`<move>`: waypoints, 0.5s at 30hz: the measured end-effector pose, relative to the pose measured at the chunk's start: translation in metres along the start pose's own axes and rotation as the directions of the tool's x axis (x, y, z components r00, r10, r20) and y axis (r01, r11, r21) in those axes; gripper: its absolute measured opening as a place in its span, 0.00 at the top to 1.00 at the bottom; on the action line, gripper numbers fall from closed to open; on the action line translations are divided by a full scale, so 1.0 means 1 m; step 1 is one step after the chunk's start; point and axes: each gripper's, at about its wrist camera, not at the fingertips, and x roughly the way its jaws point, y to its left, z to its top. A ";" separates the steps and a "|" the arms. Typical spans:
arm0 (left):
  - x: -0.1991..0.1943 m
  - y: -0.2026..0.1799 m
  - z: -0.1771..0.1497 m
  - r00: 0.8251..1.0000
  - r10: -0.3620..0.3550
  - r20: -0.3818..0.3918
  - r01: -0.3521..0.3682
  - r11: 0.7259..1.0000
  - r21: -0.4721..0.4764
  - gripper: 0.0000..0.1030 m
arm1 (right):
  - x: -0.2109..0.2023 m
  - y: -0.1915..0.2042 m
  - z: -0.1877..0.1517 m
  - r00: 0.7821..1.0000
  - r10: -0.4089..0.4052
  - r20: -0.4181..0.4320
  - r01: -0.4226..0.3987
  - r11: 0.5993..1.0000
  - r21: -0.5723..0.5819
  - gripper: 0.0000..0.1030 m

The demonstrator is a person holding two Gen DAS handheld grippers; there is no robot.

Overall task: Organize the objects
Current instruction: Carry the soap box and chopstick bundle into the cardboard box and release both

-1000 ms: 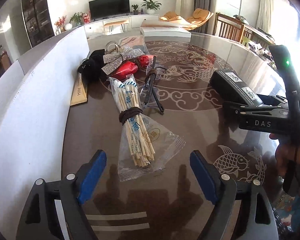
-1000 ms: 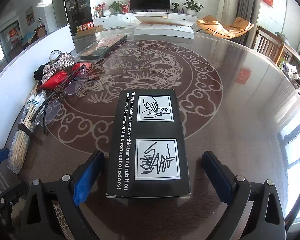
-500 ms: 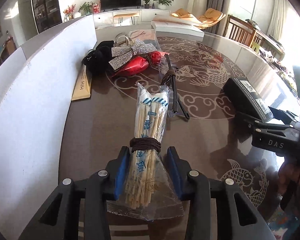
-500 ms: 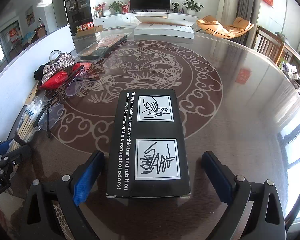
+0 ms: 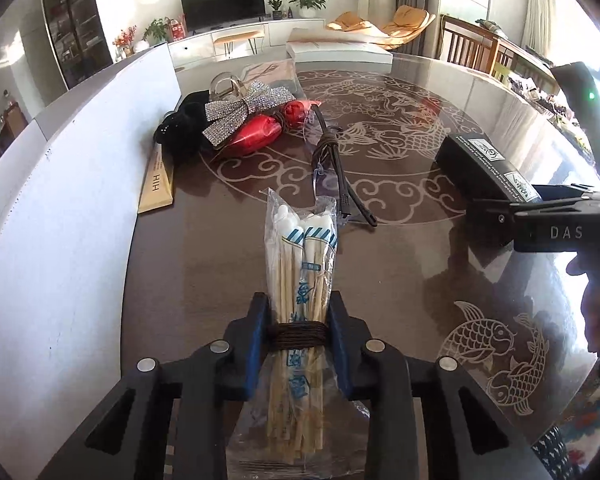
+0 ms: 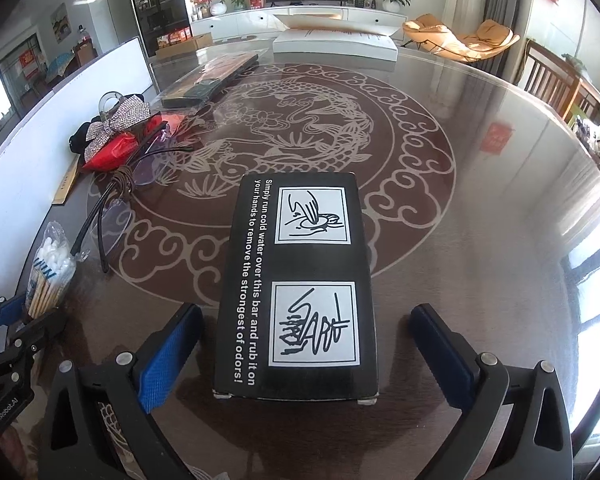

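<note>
Now | L tongs closing on bagged swab bundle, brown cord-tied | R tongs opening, astride black box

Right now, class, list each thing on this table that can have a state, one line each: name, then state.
left gripper: jaws closing on the swab bundle, pads against it
swab bundle: bagged, tied with brown cord, lying on the table
right gripper: open, pads clear of the box
black box: closed, lying flat between the right jaws
glasses: folded, cord-wrapped
rhinestone bow: tied
</note>
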 end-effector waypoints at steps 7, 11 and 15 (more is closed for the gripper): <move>-0.009 0.000 -0.010 0.998 -0.056 0.005 0.056 0.997 -0.061 0.72 | -0.005 -0.001 0.019 0.996 0.042 -0.082 -0.043 0.999 -0.011 0.43; -0.026 -0.004 -0.015 0.997 -0.057 0.045 0.060 0.997 -0.058 0.72 | -0.022 -0.003 0.005 0.994 0.099 -0.052 -0.097 0.995 0.028 0.43; -0.043 -0.007 -0.010 0.995 -0.061 0.082 0.066 0.996 -0.054 0.72 | -0.043 0.006 -0.008 0.991 0.136 -0.018 -0.135 0.990 0.032 0.43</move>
